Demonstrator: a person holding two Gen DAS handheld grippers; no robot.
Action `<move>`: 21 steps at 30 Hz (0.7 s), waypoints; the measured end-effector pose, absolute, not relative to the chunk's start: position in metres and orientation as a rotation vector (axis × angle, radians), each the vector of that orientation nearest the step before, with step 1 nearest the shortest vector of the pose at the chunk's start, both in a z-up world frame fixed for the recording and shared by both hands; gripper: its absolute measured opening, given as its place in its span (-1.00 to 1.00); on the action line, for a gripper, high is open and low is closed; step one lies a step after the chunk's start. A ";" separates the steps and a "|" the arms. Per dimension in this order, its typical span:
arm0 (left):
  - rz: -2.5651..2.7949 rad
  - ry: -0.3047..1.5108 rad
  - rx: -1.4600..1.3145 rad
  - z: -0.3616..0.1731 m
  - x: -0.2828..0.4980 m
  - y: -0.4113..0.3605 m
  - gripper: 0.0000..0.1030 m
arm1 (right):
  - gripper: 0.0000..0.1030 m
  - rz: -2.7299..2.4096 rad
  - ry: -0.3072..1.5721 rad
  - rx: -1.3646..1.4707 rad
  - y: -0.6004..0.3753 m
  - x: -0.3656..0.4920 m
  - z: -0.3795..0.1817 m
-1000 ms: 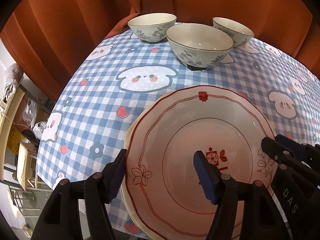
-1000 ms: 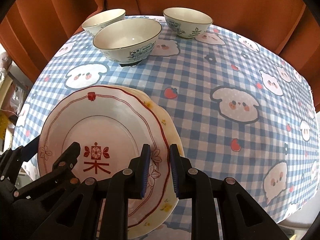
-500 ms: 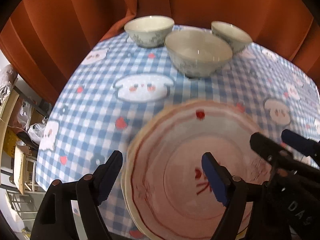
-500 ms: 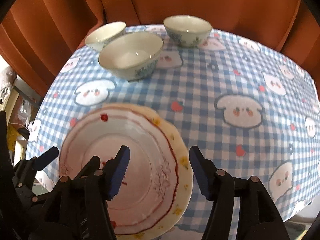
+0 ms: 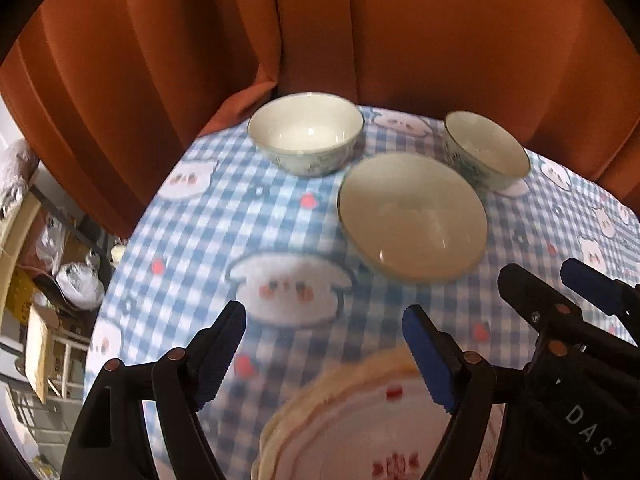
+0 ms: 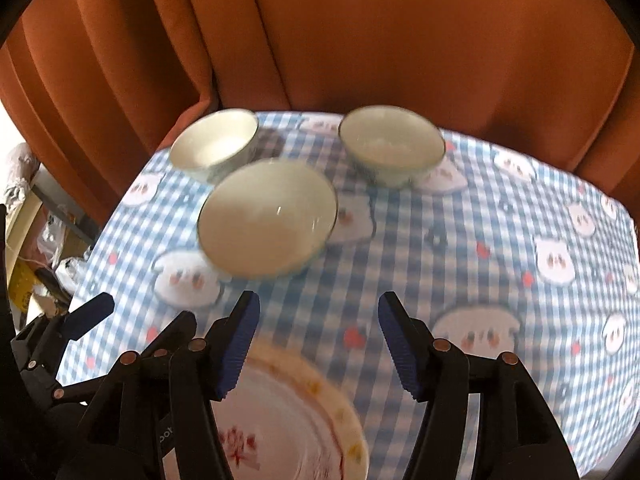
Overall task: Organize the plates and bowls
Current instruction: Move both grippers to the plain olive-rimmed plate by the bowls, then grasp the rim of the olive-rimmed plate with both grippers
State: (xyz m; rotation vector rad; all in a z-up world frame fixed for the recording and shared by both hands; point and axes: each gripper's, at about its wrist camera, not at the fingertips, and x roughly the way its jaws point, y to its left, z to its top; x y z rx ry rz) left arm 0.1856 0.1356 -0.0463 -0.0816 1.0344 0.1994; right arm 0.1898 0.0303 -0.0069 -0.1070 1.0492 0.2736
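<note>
Two stacked plates, a red-lined one [image 5: 360,432] [image 6: 280,420] on a yellow-edged scalloped one [image 6: 344,412], lie at the table's near edge. Three white bowls stand farther back: a large one [image 5: 412,216] [image 6: 268,216] in the middle, one behind it on the left [image 5: 306,136] [image 6: 214,142] and one on the right [image 5: 486,148] [image 6: 392,142]. My left gripper [image 5: 324,344] hangs open above the cloth between plates and large bowl, holding nothing. My right gripper [image 6: 320,336] is open too, empty, just past the plates' far rim. The views are blurred.
A blue checked tablecloth [image 6: 460,248] with cartoon faces covers the table. Orange curtains [image 5: 400,32] hang close behind the bowls. The table's left edge drops to cluttered floor and shelves [image 5: 60,264]. The right gripper's fingers [image 5: 520,284] show beside the left one.
The right gripper let go of the plates' rim and opened wide. Both grippers lifted and moved away from the plates toward the bowls; the plates now sit low in both views.
</note>
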 end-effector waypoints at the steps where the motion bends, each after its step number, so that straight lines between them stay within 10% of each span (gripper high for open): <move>1: 0.207 1.018 -0.068 -0.046 0.193 0.136 0.59 | 0.27 0.274 1.050 -0.100 0.031 0.195 -0.008; 12: 0.174 1.030 -0.113 -0.070 0.264 0.140 0.30 | 0.26 0.256 1.069 -0.021 0.036 0.269 -0.034; 21: 0.172 1.054 -0.068 -0.095 0.291 0.131 -0.12 | -0.19 0.258 1.135 -0.003 0.042 0.295 -0.065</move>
